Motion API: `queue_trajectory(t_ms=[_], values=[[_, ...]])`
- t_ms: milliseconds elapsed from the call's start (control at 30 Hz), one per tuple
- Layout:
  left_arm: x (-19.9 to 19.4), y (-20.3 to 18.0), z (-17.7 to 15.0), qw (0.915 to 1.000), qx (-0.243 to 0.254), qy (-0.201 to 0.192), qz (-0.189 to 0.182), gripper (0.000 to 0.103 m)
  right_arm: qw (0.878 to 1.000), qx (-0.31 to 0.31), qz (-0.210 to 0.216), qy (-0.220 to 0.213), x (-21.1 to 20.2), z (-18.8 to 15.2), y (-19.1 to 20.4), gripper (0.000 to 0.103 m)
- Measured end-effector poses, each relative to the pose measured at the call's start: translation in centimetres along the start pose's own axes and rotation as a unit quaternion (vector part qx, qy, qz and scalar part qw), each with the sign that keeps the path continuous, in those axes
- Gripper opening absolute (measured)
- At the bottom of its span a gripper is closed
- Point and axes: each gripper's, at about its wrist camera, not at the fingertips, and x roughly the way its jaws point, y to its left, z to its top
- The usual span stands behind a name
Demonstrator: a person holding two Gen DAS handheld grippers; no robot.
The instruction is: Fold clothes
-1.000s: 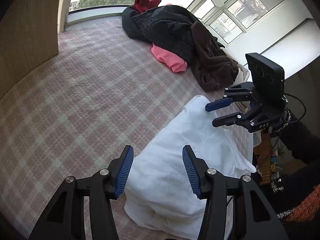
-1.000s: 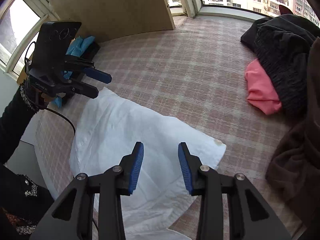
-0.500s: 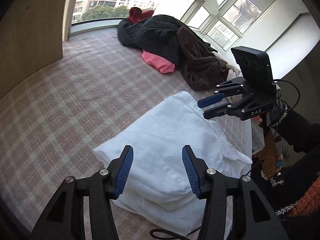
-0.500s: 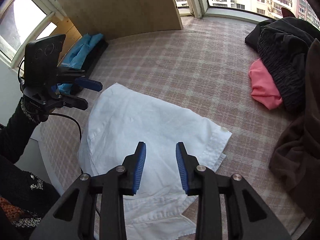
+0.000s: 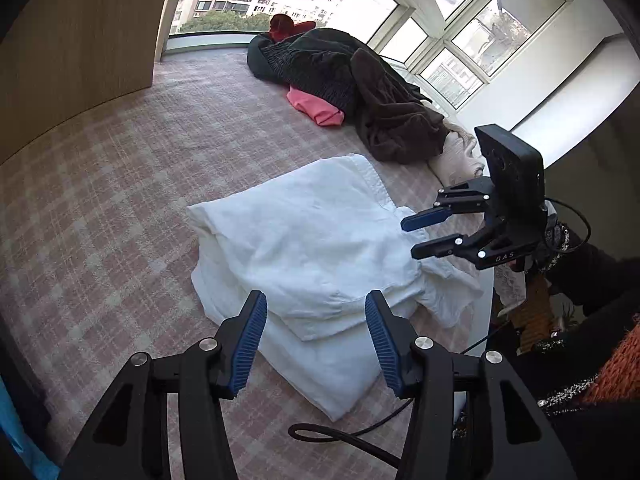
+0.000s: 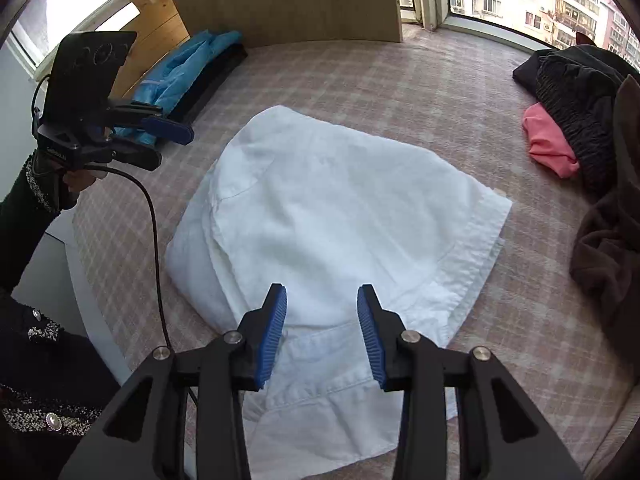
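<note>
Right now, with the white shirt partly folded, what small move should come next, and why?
Probably lower the right claw onto the loose collar end of the shirt just beneath it and pinch. Both claws hang open and hold nothing, and that end spreads out unfolded past the folded upper layer. The left claw hovers over the opposite edge.

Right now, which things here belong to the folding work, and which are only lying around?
Part of the job:
- white shirt, partly folded on the checked cover
- left gripper, open
- right gripper, open
- pile of dark clothes with a pink garment, probably next

Only lying about:
- blue garment by the wooden board
- black cable
</note>
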Motion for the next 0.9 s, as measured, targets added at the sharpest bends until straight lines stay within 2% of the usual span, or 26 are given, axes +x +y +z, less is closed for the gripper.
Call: queue_trajectory(t_ms=[133,167,233,267,333,367,400,467,533,633,767,800,900], values=[[2.6,-0.5,-1.1,0.9988,-0.026,-0.012,-0.039,0.049,0.998,-0.032,-0.032,0.031,1.8,-1.6,1.9,0.04],[3.8,-0.3,-1.6,0.9993,-0.027,0.001,-0.026,0.051,0.998,-0.036,-0.034,0.036,1.6,-1.7,2.1,0.04],[6.3,0.9,-3.1,0.9976,-0.037,0.05,0.029,0.05,0.999,-0.017,-0.014,0.036,0.4,-1.7,1.5,0.04],[6.0,1.0,-3.5,0.9985,-0.038,0.032,0.022,0.049,1.0,0.01,0.003,0.023,-0.8,-1.7,0.6,0.04],[4.6,1.5,-3.5,0.9968,-0.076,0.025,0.009,0.05,0.997,0.069,0.01,-0.013,-3.3,-1.8,-1.9,0.042],[3.6,1.7,-3.4,0.9958,-0.09,0.01,0.012,0.05,0.995,0.096,-0.001,-0.028,-4.2,-2.1,-3.2,0.05],[2.7,1.8,-3.4,0.9945,-0.103,-0.005,0.016,0.054,0.992,0.115,-0.017,-0.038,-4.8,-2.3,-4.4,0.052],[1.1,2.1,-3.6,0.9909,-0.131,-0.027,0.016,0.058,0.986,0.152,-0.047,-0.055,-5.9,-2.8,-6.6,0.052],[0.4,2.5,-3.9,0.987,-0.156,-0.035,0.012,0.06,0.982,0.169,-0.052,-0.067,-6.2,-2.8,-7.5,0.052],[0.9,2.4,-5.1,0.9832,-0.181,-0.015,0.023,0.06,0.987,0.131,-0.033,-0.081,-6.2,-1.7,-5.2,0.052],[1.7,1.3,-8.1,0.9763,-0.216,-0.004,-0.013,0.06,0.997,0.007,-0.013,-0.07,-4.0,0.6,1.9,0.052],[1.9,1.0,-8.7,0.9739,-0.225,-0.008,-0.026,0.061,0.998,-0.027,-0.007,-0.057,-3.1,0.9,3.9,0.052],[2.8,0.7,-10.2,0.9641,-0.258,-0.024,-0.059,0.066,0.992,-0.123,-0.028,-0.012,-0.3,1.2,8.2,0.052]])
